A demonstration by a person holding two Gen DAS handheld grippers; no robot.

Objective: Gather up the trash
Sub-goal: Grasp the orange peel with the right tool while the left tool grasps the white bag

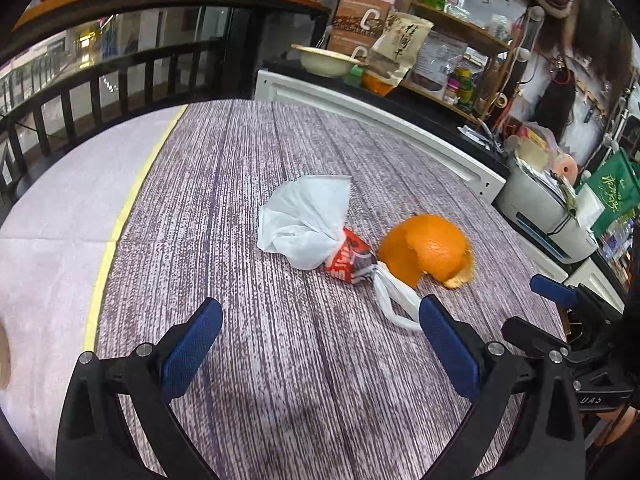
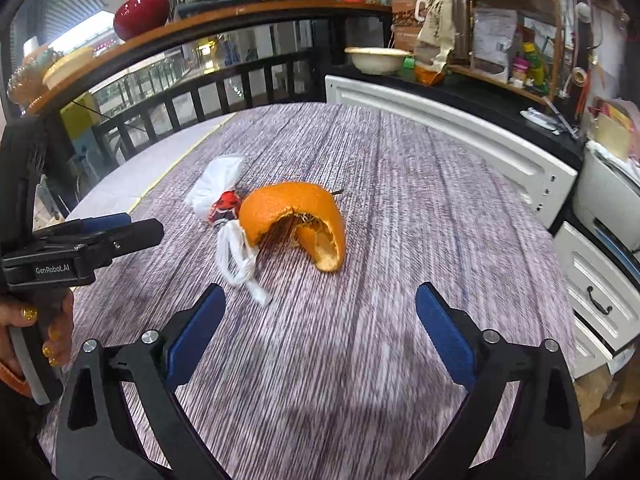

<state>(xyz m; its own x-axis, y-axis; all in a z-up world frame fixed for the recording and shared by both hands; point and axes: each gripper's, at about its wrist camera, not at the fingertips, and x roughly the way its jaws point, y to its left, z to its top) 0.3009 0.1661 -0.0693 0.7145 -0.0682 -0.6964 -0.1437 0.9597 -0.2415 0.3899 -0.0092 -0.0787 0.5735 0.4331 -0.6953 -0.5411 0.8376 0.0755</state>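
A white plastic bag (image 1: 304, 220) with a red printed patch lies crumpled on the grey striped tablecloth (image 1: 280, 360). A hollow orange peel (image 1: 428, 248) lies just right of it, touching the bag's handle. In the right wrist view the bag (image 2: 218, 192) is left of the peel (image 2: 296, 220), whose opening faces the camera. My left gripper (image 1: 320, 336) is open and empty, short of the bag. My right gripper (image 2: 320, 328) is open and empty, short of the peel. The right gripper also shows at the left wrist view's right edge (image 1: 560, 320), and the left gripper at the right wrist view's left edge (image 2: 100, 232).
A white cabinet (image 2: 480, 148) runs along the table's far right side. Shelves with packets and a cream bowl (image 2: 378, 58) stand behind it. A dark railing (image 2: 200, 100) and a ledge with a red vase (image 2: 140, 8) are at the back left. A printer (image 1: 548, 208) sits right.
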